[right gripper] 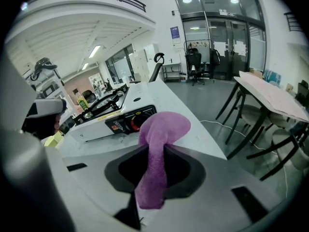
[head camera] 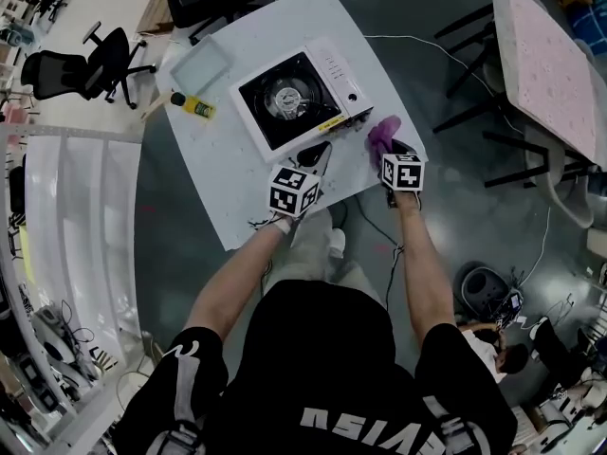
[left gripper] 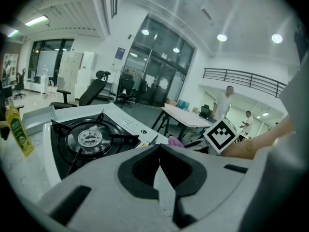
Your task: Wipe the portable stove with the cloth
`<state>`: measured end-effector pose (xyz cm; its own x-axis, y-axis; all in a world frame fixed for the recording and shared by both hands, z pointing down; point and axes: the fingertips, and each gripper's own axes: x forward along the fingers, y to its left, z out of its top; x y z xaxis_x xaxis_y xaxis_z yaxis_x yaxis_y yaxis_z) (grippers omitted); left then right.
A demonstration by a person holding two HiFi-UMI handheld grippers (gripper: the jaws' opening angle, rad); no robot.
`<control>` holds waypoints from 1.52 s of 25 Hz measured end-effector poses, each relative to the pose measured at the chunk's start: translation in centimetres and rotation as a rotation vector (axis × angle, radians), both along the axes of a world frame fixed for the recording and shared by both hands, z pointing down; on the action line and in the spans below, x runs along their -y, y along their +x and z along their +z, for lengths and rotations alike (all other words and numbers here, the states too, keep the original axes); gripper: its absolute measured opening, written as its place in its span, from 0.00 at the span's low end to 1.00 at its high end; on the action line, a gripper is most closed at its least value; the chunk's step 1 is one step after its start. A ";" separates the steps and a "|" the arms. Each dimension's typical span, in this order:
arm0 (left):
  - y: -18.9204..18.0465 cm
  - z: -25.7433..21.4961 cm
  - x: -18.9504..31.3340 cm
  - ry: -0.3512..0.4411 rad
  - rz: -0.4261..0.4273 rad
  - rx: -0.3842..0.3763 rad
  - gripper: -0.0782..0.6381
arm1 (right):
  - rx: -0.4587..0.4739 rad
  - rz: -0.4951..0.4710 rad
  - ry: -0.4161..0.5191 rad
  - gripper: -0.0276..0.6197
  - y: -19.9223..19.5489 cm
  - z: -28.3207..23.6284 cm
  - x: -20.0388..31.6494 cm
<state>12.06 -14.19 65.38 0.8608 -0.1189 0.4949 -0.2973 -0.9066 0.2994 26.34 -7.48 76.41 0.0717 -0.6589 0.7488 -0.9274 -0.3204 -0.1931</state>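
Right gripper: the jaws are clamping on the purple cloth, with the pads pressing a narrow band of it. One end is flopping over above the jaws and the other is hanging below them. Left gripper: the jaws are sitting together, with the pads meeting along a thin line and nothing between them. In the head view the cloth is bunching up just ahead of the right gripper, just beside the portable stove at the corner nearest the person's right hand. I cannot tell whether cloth and stove are touching. In the right gripper view the folded top of the cloth is covering part of the stove's front panel with its red-ringed knob. The left gripper is pointing at the stove's near edge, close beside the casing, and its own view is looking across the black burner top and pan supports. The stove is sitting flat near the middle of the white table, turned at an angle to the table's edges. A yellow bottle is lying on the table off the stove's far left side, near a shallow clear tray. Beyond the table, a black office chair is standing on the floor to the left and a second table with a pinkish top to the right.
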 end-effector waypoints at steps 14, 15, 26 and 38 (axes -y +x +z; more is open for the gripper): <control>-1.2 -0.2 1.9 -0.006 -0.059 -0.012 0.12 | 0.015 0.017 0.022 0.28 0.0 -0.1 0.8; -1.4 -0.5 1.9 -0.002 -0.067 -0.017 0.12 | 0.010 0.015 0.031 0.28 0.0 -0.6 0.7; -6.6 -5.7 0.9 0.058 -0.183 -0.094 0.12 | -0.103 -0.089 0.183 0.27 -3.2 -9.5 0.3; -15.1 -11.5 -3.2 0.153 -0.313 -0.182 0.12 | -0.248 -0.146 0.352 0.07 -8.9 -18.6 -2.6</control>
<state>-3.08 -11.00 53.89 0.8430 -0.4506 0.2938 -0.5215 -0.8185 0.2411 17.42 -4.91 57.78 0.1080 -0.8868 0.4493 -0.9899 -0.1375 -0.0334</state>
